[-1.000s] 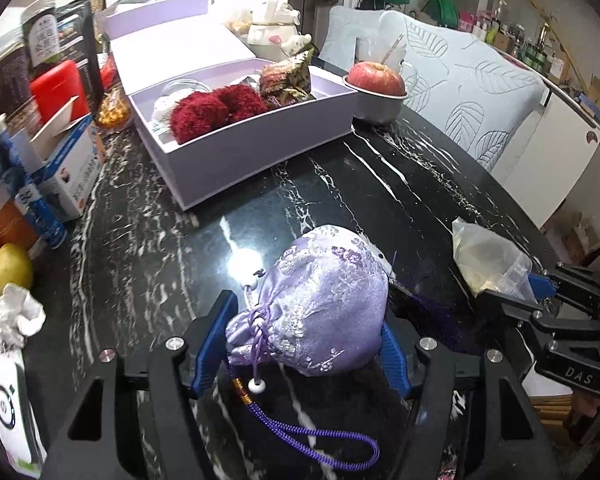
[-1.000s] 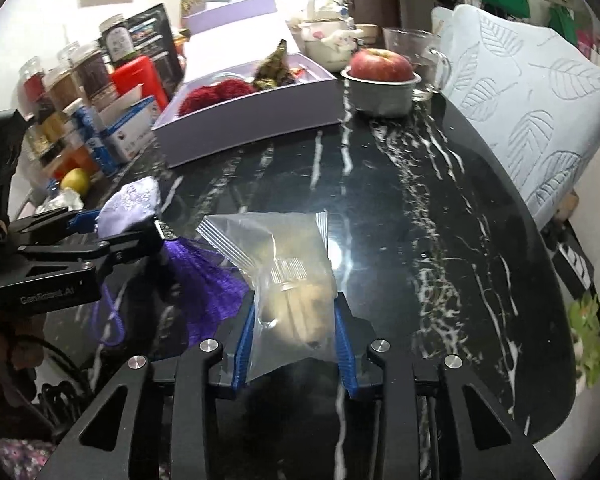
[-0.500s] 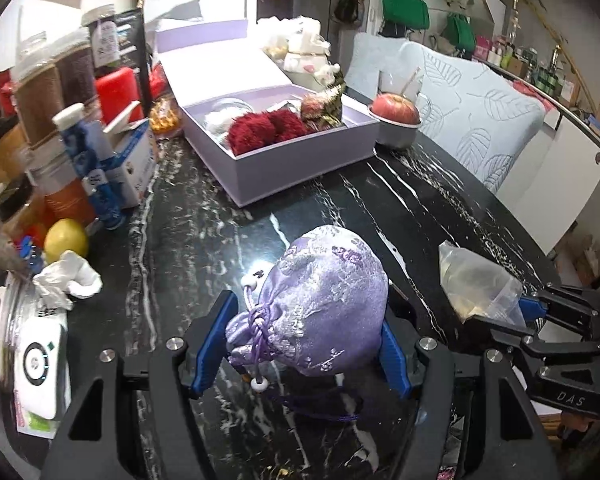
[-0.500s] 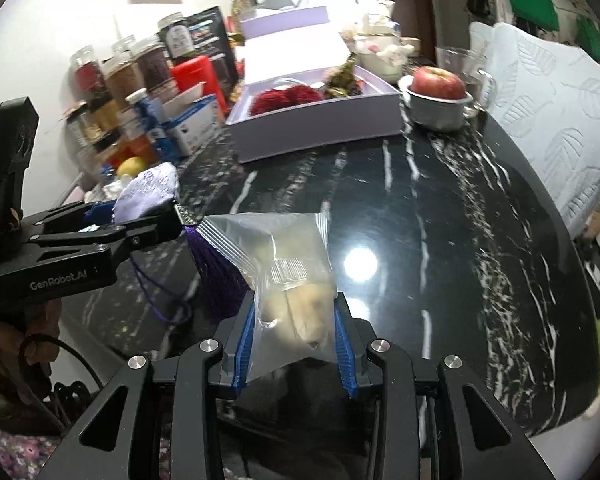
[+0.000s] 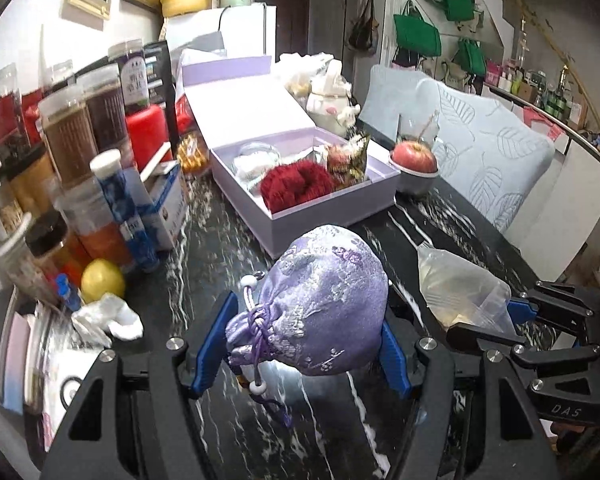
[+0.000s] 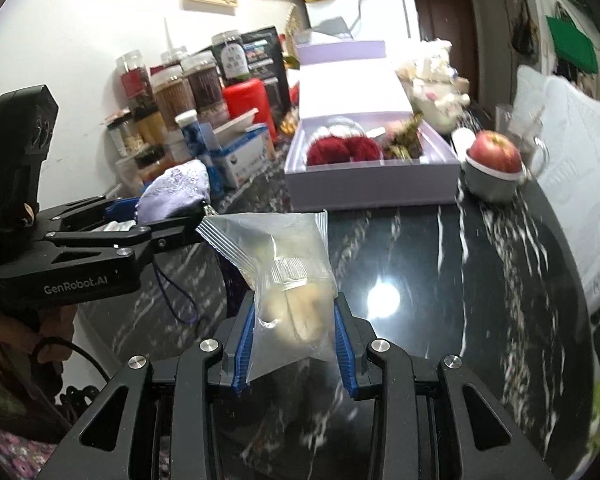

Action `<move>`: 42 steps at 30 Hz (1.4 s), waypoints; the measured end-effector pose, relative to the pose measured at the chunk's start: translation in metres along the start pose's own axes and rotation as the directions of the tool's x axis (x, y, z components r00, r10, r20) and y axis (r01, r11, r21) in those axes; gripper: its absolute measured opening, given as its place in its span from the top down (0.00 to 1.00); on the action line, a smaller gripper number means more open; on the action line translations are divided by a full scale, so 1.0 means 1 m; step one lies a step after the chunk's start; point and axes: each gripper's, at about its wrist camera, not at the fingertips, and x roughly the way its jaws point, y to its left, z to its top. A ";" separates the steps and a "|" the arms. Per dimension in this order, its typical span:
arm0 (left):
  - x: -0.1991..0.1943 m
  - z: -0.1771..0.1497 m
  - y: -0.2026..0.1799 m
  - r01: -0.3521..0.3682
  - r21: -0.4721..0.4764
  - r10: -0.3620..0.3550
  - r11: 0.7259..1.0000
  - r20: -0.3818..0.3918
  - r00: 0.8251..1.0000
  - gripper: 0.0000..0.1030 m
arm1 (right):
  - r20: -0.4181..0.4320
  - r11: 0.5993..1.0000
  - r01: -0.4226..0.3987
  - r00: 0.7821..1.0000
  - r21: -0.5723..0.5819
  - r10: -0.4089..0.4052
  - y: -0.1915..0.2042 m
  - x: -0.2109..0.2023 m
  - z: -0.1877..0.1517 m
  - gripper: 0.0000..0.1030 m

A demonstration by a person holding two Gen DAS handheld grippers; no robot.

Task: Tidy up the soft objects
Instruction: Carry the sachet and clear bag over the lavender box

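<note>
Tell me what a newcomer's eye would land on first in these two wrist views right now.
First, the lilac brocade pouch clamped in the left gripper, filling the foreground. Next, the clear zip bag with pale contents, pinched in the right gripper above the black marble table. Beyond them, the open lilac box holds a red fluffy item, with a red apple in a bowl just right of it.

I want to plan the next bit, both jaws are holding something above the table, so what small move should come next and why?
Probably carry the lilac pouch forward to the open lavender box and lower it in. The left gripper is shut on the pouch, clear of the black table, and the box already holds soft red items. The right gripper could follow with its plastic bag.
</note>
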 end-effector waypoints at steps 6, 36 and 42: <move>-0.006 0.028 0.003 -0.009 0.014 0.008 1.000 0.052 0.999 0.36 | 0.060 0.999 -0.011 0.998 -0.037 0.014 0.004 -0.007 0.031 0.66; 0.018 0.186 0.018 -0.074 0.105 0.041 0.992 0.285 0.958 0.36 | 0.266 0.979 0.074 0.964 -0.190 -0.022 -0.015 -0.001 0.196 0.66; 0.049 0.218 0.027 -0.099 0.118 0.061 0.988 0.286 0.956 0.36 | 0.266 0.978 0.089 0.963 -0.191 -0.036 -0.032 0.026 0.229 0.66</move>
